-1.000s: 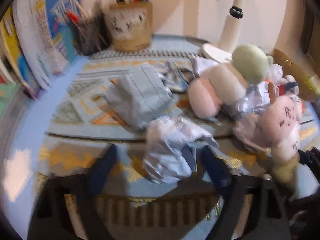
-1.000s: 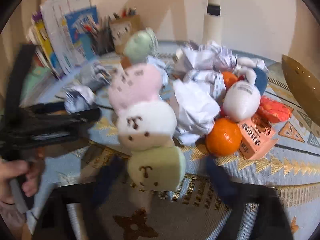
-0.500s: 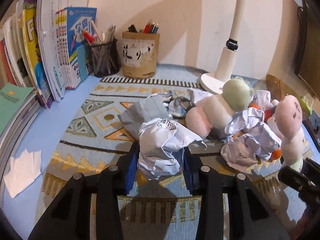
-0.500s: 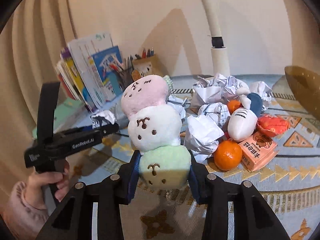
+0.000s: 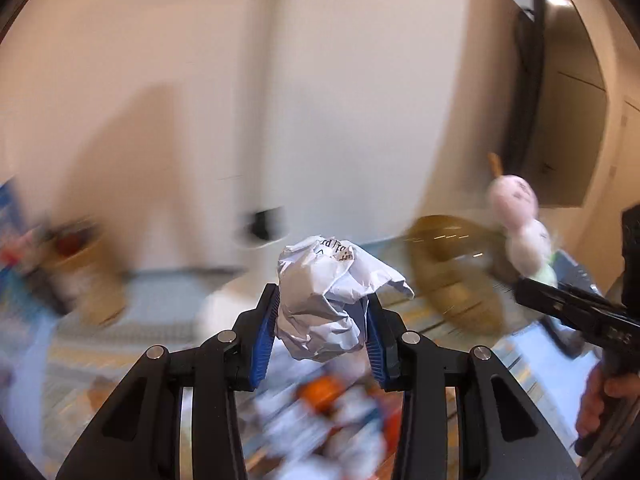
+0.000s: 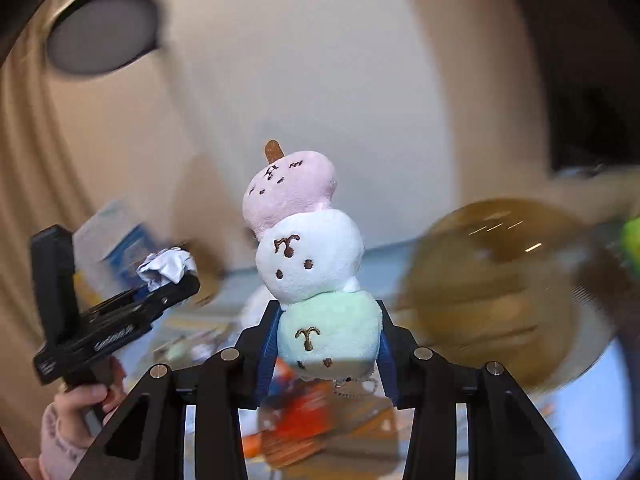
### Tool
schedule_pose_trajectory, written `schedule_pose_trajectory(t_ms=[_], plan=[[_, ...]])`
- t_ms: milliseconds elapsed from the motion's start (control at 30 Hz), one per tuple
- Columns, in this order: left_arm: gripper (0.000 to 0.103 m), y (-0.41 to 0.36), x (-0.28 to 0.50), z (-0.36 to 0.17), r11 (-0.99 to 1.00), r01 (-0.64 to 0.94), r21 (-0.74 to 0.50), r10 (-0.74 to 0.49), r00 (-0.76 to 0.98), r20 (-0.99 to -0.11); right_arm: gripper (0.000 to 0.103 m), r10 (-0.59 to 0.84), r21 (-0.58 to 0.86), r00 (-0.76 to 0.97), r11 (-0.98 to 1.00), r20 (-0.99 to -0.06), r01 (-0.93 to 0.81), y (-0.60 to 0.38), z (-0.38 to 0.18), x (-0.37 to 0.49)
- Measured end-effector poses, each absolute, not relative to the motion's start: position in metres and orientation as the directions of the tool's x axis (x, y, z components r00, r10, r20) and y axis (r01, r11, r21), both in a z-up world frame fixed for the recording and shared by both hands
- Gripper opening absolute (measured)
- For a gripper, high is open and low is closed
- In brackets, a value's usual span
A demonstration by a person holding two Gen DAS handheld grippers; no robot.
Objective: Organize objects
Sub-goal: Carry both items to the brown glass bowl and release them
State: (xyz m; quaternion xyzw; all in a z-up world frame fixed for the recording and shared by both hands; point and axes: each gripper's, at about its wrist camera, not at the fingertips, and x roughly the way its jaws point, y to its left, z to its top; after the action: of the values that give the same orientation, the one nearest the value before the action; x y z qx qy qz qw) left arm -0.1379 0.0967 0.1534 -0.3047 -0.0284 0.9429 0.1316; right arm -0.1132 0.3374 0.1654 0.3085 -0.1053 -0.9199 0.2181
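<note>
**Crumpled paper pinched aloft**

We see the left gripper (image 5: 320, 336) clamped on a crumpled paper ball (image 5: 326, 300), its blue pads (image 5: 264, 336) pressing both sides. At the right edge the right gripper (image 5: 576, 312) carries a plush dumpling skewer (image 5: 520, 232), pink ball uppermost, just beside a blurred golden bowl (image 5: 452, 268). Below us the patterned mat (image 5: 120, 344) and clutter smear into streaks
</note>
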Motion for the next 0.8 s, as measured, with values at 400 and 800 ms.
schedule_pose_trajectory(t_ms=[400, 800], plan=[[0.06, 0.266, -0.238, 0.093, -0.91, -0.401, -0.102, 0.36, -0.646, -0.673, 0.085, -0.282, 0.32, -0.641, -0.946, -0.714, 0.061, 0.441, 0.131, -0.201], [0.102, 0.246, -0.187, 0.118, -0.887, -0.447, -0.115, 0.414, -0.658, -0.63, 0.103, -0.28, 0.385, -0.671, -0.923, -0.686, -0.009, 0.454, 0.16, -0.165]])
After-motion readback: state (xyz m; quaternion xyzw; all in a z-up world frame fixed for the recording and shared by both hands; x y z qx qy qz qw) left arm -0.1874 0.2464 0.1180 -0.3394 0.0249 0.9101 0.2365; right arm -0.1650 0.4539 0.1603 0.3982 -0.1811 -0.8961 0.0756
